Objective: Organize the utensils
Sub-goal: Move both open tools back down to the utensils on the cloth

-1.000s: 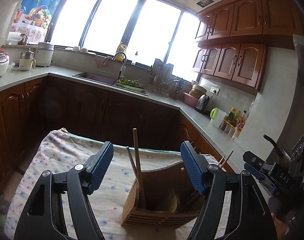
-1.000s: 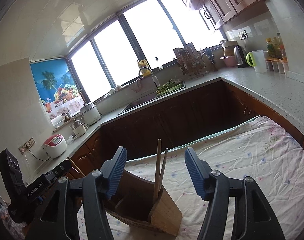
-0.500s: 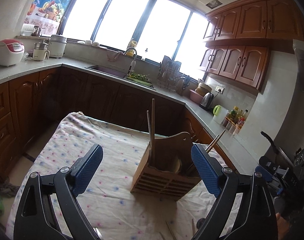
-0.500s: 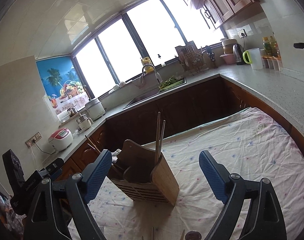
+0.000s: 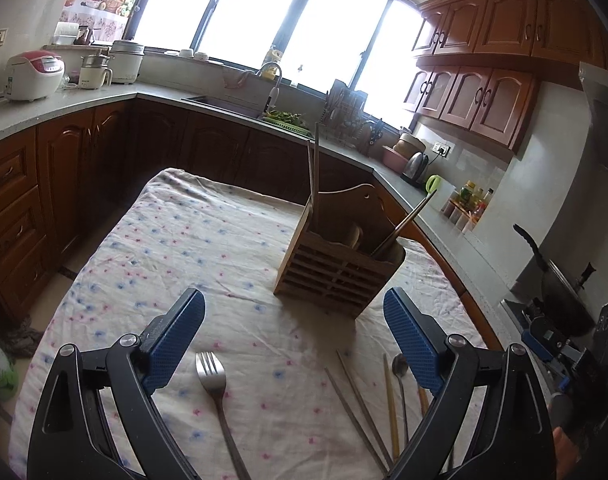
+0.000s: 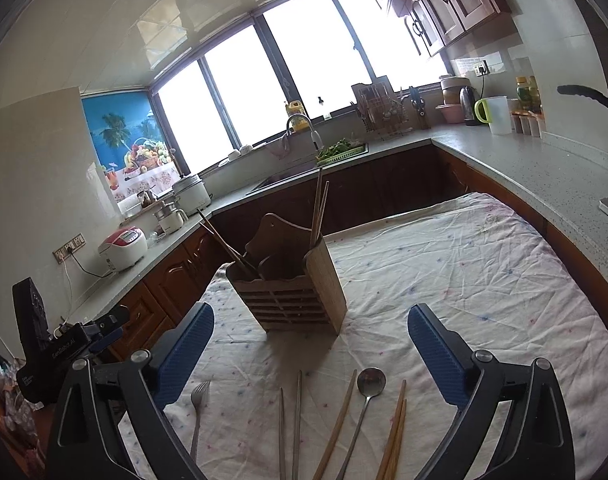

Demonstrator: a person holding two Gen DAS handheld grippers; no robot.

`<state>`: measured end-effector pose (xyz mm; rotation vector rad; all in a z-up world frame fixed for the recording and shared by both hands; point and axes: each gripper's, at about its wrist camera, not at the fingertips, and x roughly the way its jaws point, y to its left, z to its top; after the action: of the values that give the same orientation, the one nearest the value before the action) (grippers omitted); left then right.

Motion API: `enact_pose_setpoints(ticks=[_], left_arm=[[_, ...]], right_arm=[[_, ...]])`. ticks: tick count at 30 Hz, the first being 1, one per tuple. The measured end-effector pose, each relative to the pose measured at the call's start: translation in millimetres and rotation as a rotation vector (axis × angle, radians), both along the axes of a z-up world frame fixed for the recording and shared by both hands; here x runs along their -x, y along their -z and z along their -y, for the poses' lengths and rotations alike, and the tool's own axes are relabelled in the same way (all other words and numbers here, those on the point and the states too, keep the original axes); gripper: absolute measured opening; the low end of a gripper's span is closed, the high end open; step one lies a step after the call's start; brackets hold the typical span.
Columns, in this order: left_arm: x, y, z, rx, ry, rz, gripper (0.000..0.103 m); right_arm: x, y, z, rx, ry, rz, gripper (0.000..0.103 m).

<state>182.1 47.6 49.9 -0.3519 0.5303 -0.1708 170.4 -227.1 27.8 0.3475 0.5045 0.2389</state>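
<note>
The wooden holder (image 6: 291,280) stands upright on the cloth-covered surface (image 6: 464,272), already carrying chopsticks, so it is probably where the loose pieces belong. Nearer the cameras than the holder lie a fork (image 5: 211,372), metal chopsticks (image 6: 288,424), a spoon (image 6: 370,380) and wooden chopsticks (image 6: 396,424), side by side, handles toward the person for easy pickup. The left gripper (image 5: 293,340) and right gripper (image 6: 310,352) hover with fingers wide apart, holding nothing, apparently choosing a piece.

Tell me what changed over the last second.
Both grippers, left gripper and right gripper, drew back from the wooden holder, bringing the fork and spoon on the cloth into view. Neither gripped or released anything; the holder and its chopsticks stayed put.
</note>
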Motion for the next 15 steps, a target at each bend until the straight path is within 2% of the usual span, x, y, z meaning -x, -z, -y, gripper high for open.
enact_pose_setpoints(ticks=[5,10,15], left_arm=[[18,20,1,0.02,0.01,-0.059,0.093],[32,36,9,0.007,0.023,-0.098,0.093],[40,47,14,-0.011,0.033,-0.136,0.093]], right_arm=[[26,20,0,0.052,0.025,-0.032,0.099],[42,43,-3,0.127,0.013,-0.113,0.099],[54,55,0,0.129,0.011,-0.138,0.1]])
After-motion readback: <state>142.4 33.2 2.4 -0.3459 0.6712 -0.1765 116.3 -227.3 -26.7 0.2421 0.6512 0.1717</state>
